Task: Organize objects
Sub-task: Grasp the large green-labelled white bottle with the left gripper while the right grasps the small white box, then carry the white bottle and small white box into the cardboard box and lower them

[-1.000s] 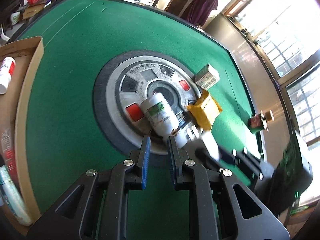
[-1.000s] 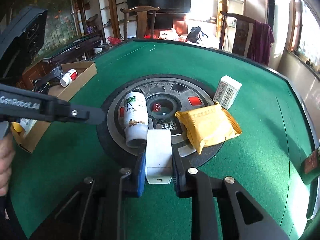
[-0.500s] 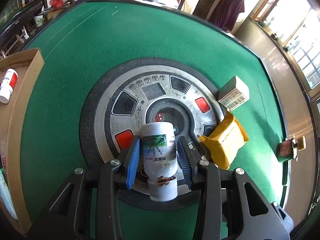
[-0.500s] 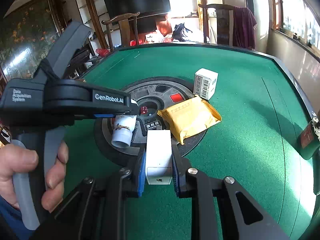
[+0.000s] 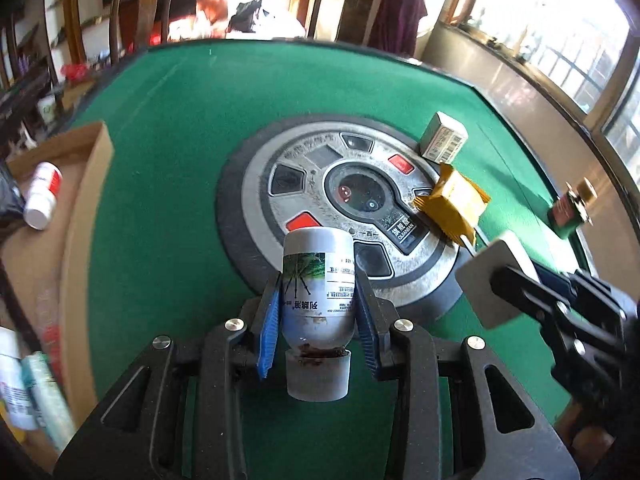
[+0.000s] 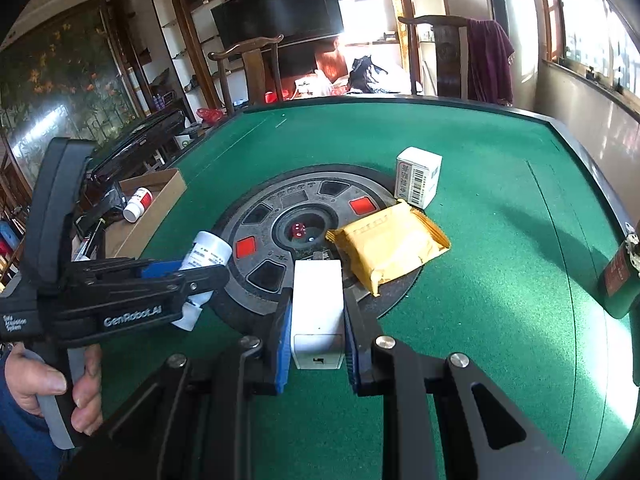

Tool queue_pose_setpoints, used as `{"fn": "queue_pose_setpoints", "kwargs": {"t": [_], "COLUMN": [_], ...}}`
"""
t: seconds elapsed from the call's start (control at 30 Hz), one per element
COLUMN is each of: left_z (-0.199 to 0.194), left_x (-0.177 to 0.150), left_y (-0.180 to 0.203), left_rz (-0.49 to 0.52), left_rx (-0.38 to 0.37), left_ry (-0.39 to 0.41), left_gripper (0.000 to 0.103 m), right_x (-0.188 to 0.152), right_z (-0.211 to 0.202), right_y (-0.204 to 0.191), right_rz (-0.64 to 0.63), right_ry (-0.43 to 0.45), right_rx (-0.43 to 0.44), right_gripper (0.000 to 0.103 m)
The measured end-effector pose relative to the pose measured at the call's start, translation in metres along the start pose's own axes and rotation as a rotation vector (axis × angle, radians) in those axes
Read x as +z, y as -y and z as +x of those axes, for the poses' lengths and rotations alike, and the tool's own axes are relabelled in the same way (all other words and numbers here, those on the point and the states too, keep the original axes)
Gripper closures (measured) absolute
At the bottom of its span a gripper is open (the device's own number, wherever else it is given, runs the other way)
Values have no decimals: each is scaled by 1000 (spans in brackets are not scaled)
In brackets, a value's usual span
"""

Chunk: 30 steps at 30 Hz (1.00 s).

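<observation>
Progress looks partial: left tool (image 5: 316, 332) has just closed on a white labelled bottle (image 5: 318, 292), right tool (image 6: 316, 330) clamps a white box (image 6: 318, 312), both over the table (image 6: 500, 240). Cardboard tray (image 6: 160, 200) holds a red-banded bottle (image 6: 138, 203); yellow packet (image 6: 388, 244) and barcoded carton (image 6: 418, 178) remain.

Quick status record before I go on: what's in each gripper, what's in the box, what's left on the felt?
left gripper: jaws just closed in, pads on white bottle, cap toward camera
right gripper: shut on white box
cardboard box: holds a red-and-white bottle lying down
still on table: yellow packet partly on the centre disc, barcoded carton beside it
</observation>
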<state>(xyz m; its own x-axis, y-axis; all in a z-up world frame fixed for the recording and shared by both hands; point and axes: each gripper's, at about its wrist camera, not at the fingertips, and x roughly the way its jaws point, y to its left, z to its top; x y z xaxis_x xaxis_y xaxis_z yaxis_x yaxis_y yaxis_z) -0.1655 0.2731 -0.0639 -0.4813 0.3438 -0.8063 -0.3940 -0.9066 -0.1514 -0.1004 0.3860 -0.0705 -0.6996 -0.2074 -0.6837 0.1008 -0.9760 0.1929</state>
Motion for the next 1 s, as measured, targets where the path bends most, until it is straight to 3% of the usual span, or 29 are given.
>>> {"fn": "queue_pose_setpoints", "kwargs": {"t": [0.2, 0.3, 0.43, 0.77, 1.0], "left_z": [-45, -53, -60, -93, -124], "left_x": [-17, -21, -20, -21, -29], "left_y": [-9, -7, -8, -14, -48], "left_rz": [90, 121, 121, 118, 58], "left_rx": [17, 29, 25, 102, 161], "left_ry": [147, 180, 209, 349, 437], "left_gripper": [69, 69, 69, 69, 69], "right_x": [-2, -1, -2, 0, 2], "right_z": [-7, -7, -8, -22, -18], "right_y": [-18, -26, -41, -80, -116], "right_rz": [-25, -8, 4, 43, 26], "right_ry": [49, 52, 60, 124, 125], "right_rx": [-9, -6, -2, 40, 71], "right_gripper": [81, 81, 82, 82, 82]}}
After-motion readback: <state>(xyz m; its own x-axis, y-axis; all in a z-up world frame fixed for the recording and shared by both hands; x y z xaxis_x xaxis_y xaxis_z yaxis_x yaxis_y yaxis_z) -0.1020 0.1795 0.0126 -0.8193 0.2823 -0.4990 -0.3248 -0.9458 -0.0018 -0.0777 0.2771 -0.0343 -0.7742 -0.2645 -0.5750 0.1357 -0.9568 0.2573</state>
